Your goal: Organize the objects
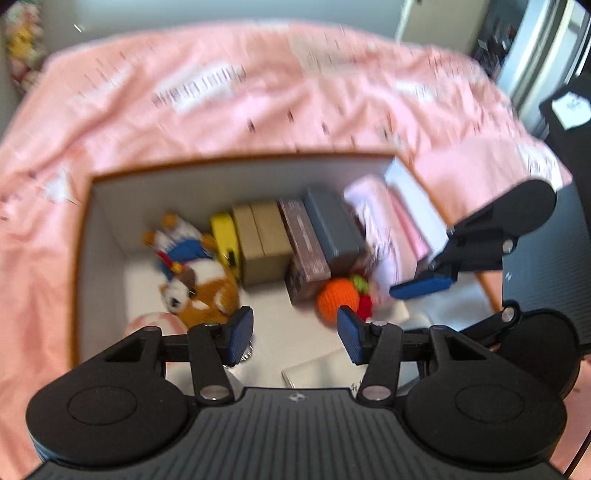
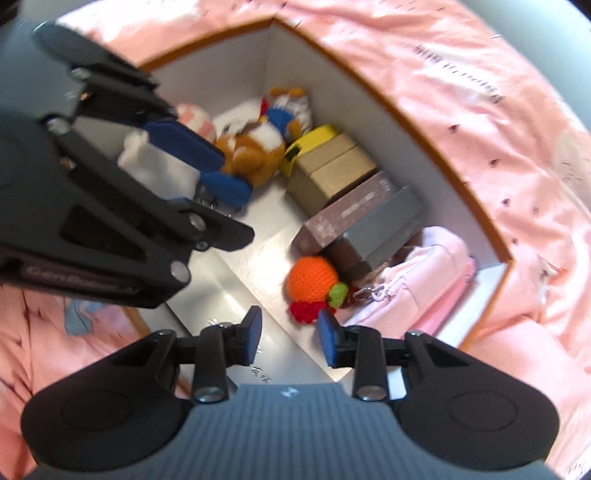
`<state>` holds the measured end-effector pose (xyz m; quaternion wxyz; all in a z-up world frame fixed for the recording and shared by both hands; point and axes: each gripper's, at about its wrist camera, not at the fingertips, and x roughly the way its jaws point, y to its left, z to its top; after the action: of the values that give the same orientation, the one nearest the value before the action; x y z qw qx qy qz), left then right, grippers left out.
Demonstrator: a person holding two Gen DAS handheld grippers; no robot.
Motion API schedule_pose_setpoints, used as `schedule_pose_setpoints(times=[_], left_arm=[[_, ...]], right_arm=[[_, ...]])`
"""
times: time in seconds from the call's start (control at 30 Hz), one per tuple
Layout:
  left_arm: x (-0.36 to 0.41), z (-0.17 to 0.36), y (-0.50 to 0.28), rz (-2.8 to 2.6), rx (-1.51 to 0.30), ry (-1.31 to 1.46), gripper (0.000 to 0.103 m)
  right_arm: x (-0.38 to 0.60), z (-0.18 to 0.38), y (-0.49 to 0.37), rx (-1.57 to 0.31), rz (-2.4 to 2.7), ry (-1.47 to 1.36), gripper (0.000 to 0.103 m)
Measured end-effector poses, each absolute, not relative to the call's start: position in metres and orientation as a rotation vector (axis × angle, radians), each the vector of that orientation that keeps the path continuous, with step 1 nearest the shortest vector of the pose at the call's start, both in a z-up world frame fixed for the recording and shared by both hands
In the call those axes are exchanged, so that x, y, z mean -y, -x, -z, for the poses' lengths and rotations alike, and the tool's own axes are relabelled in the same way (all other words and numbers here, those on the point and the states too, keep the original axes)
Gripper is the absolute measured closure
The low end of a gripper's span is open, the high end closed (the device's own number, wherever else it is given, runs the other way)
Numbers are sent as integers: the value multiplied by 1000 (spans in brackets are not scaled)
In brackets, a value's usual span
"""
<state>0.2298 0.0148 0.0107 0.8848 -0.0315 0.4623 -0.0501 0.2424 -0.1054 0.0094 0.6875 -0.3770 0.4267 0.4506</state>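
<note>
Pink printed bedspread spread across view, 9 to 3 o'clock; pale wall seen at 12; daylight.

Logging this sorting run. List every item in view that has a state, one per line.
Box: open, partly filled.
Left gripper: open, empty, over the box.
Right gripper: open, empty, over the box.
Small boxes: packed in a row along the wall.
Plush dog: lying on the floor.
Crochet orange: loose on the floor, against the small boxes.
Pink pouch: zipped shut, in a corner.
</note>
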Motion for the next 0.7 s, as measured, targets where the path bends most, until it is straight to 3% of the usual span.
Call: schedule_pose_setpoints(times=[0.3,0.4,0.57,0.7], left_arm=[[-14,-59,-168,-96,-694,74,43],[-19,-73,-149,-150,-616,62,39],[-30,-87,-124,-177,-562,70,36],[-35,-87,-109,-189,-550,61,34]], right_arm=[[126,-45,-193,-691,-854,587,67],[147,-71,-173,-603,-792,475,65],[165,-80,-147,-527,-689,276,46],[176,-99,-120,-458,-616,157,43]])
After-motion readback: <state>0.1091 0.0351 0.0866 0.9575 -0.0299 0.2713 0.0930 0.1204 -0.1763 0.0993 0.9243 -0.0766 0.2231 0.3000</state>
